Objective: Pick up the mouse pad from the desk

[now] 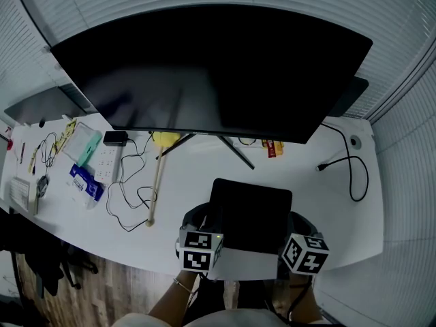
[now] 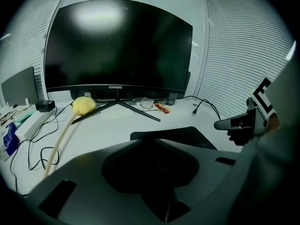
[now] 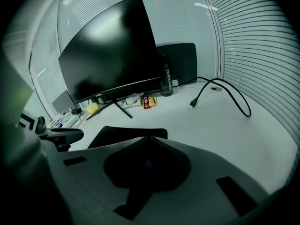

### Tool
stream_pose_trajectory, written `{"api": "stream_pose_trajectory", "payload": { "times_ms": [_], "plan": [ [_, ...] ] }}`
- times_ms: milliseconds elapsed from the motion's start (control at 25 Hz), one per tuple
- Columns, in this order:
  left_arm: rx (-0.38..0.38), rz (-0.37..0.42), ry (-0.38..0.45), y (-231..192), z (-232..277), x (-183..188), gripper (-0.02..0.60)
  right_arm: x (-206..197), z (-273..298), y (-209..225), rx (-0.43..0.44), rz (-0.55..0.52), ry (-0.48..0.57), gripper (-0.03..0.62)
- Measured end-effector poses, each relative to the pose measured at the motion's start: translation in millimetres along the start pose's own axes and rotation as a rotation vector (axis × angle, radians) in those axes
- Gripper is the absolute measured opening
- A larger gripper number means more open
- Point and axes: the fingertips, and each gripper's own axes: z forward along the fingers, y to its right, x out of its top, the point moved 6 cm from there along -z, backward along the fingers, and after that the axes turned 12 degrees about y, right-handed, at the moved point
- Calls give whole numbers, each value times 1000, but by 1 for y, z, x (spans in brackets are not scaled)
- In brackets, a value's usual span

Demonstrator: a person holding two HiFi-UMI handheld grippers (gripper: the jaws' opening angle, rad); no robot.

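Observation:
The black mouse pad (image 1: 251,210) lies flat on the white desk (image 1: 327,210), close to its front edge and below the monitor stand. My left gripper (image 1: 204,231) is at the pad's near left corner and my right gripper (image 1: 296,237) at its near right corner. Their marker cubes cover the jaws from above. The pad (image 2: 173,136) shows just beyond the grey gripper front in the left gripper view, with the right gripper's dark fingers (image 2: 236,124) over its right side. In the right gripper view the pad (image 3: 126,134) lies ahead. Neither gripper's opening shows.
A big dark monitor (image 1: 211,67) on a V-foot stands behind the pad. Left of it lie a yellow-headed stick (image 1: 157,182), a power strip (image 1: 105,162), a looped thin cable (image 1: 129,199) and small packets. A black cable (image 1: 351,172) curls at the right. Window blinds surround the desk.

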Motion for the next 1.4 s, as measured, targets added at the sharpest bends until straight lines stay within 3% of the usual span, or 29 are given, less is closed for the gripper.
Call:
{"api": "stream_pose_trajectory", "payload": {
  "times_ms": [520,1400],
  "plan": [
    [-64,48,-51,-7,14,-1,140,-7,2,0,-14,8,-17,34],
    [-129,106,-127,-33,71,-9,140,-23,17,15,-68,46,-30,34]
  ]
}}
